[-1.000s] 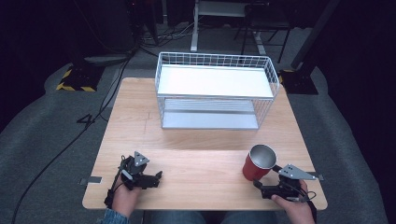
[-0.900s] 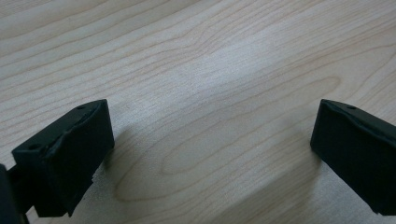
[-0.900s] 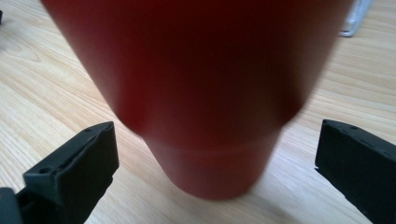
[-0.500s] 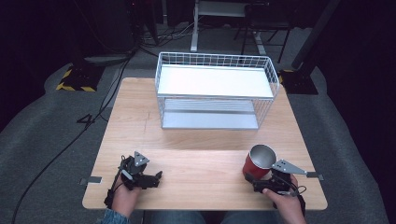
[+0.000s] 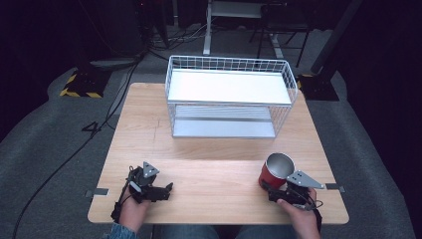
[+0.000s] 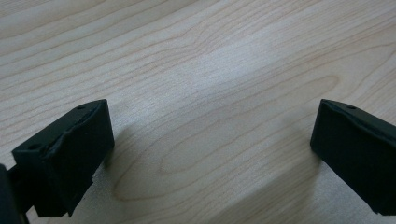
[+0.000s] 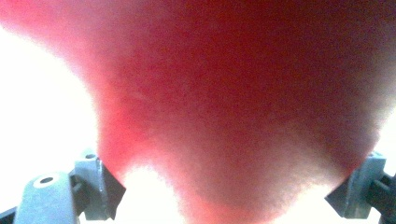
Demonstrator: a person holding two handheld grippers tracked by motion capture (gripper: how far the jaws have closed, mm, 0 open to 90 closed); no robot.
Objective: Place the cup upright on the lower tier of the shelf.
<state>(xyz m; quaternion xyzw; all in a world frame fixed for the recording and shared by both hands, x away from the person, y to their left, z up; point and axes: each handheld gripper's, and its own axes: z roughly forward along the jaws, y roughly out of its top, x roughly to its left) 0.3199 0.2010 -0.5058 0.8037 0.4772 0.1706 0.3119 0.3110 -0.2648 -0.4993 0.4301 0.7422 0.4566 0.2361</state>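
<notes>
Closing in on the red cup (image 5: 275, 174) since a second back, the right gripper (image 5: 271, 188) is now sitting tight against the cup's near side, where earlier it was lying a little off toward the table's right edge. We are reading its jaws as having just been closing. In the right gripper view the cup's red wall (image 7: 224, 102) is crowding right up to the lens, blurred, with the jaw mounts flanking it low at either side. We are judging the pads to be pressing on the cup, though the contact itself is too blurred to confirm.

We are noting the cup upright on the wooden table (image 5: 209, 149), near the front right corner, its shiny metal inside facing up and nothing visible in it. It is not leaving the tabletop as far as we can tell.

Further out, the left gripper (image 5: 161, 190) is resting at the front left, well apart from the cup; its jaws are standing wide over bare wood (image 6: 210, 93), holding nothing.

Beyond both, the white wire basket rack (image 5: 230, 94) is standing at the far middle of the table, its two shelves bare.

We are taking the grasp as the step in hand, with lifting the cup and probably carrying it toward the rack to follow.
</notes>
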